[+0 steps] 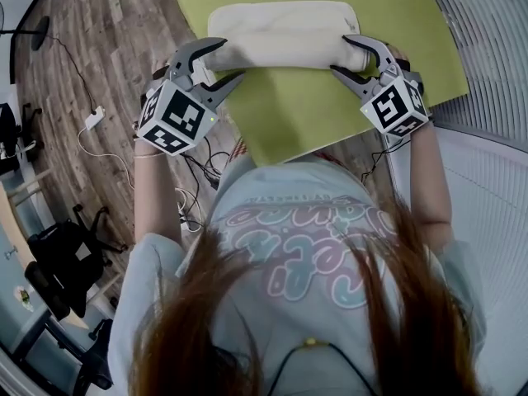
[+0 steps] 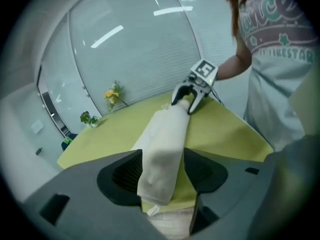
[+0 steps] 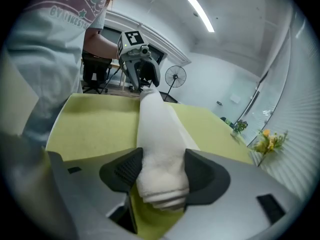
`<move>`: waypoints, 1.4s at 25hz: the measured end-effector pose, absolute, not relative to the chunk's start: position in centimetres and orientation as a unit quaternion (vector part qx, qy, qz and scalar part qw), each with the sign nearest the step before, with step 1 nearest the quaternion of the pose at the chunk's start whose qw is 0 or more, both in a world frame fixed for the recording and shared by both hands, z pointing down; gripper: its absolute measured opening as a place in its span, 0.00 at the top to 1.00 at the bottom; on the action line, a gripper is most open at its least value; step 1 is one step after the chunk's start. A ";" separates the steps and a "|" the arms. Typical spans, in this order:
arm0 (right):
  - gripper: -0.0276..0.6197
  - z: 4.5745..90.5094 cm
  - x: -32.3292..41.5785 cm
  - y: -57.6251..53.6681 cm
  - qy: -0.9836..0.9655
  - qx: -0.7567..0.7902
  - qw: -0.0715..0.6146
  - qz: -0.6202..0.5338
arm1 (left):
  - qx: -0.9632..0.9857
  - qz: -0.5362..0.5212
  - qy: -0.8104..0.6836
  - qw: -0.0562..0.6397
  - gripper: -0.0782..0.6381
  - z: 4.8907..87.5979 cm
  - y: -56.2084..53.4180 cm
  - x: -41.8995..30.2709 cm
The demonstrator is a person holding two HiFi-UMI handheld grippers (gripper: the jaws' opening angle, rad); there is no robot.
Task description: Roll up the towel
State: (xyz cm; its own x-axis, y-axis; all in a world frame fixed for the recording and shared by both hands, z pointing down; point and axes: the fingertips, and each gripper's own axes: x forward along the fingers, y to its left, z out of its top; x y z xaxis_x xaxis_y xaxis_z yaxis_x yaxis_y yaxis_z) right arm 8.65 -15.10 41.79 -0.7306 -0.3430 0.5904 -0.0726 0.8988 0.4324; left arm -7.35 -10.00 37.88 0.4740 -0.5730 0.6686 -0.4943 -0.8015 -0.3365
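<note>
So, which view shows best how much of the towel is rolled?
The head view: it shows the whole towel, the roll at the near edge and the flat part beyond. Both gripper views look along the roll from its ends, hiding most of the flat part.

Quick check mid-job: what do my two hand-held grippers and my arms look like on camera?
Both the left hand-held gripper and the right hand-held gripper are grey, with curved jaws and dark ribbed pads. Each carries a cube of black-and-white square markers. The person wears a pale short-sleeved T-shirt.
</note>
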 end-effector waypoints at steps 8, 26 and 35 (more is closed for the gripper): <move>0.53 40.5 8.7 -14.4 -0.899 0.107 0.351 -0.240 | -0.791 -0.529 0.289 0.105 0.56 42.6 -11.1 -9.5; 0.78 41.6 12.0 -11.1 -0.876 0.124 0.374 -0.279 | -0.804 -0.508 0.288 0.117 0.73 42.1 -7.2 -7.9; 0.77 41.1 11.7 -13.2 -0.924 0.054 0.361 -0.115 | -0.824 -0.508 0.251 0.015 0.73 41.7 -8.5 -8.3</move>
State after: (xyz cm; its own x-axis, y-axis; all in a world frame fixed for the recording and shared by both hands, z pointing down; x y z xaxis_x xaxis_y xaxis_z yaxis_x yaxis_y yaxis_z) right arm 11.72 -13.20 41.07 -0.7336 -0.1822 0.6547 -0.0155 0.9676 0.2520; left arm -8.33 -8.48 41.69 0.3586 -0.4292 0.8290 -0.3988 -0.8733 -0.2797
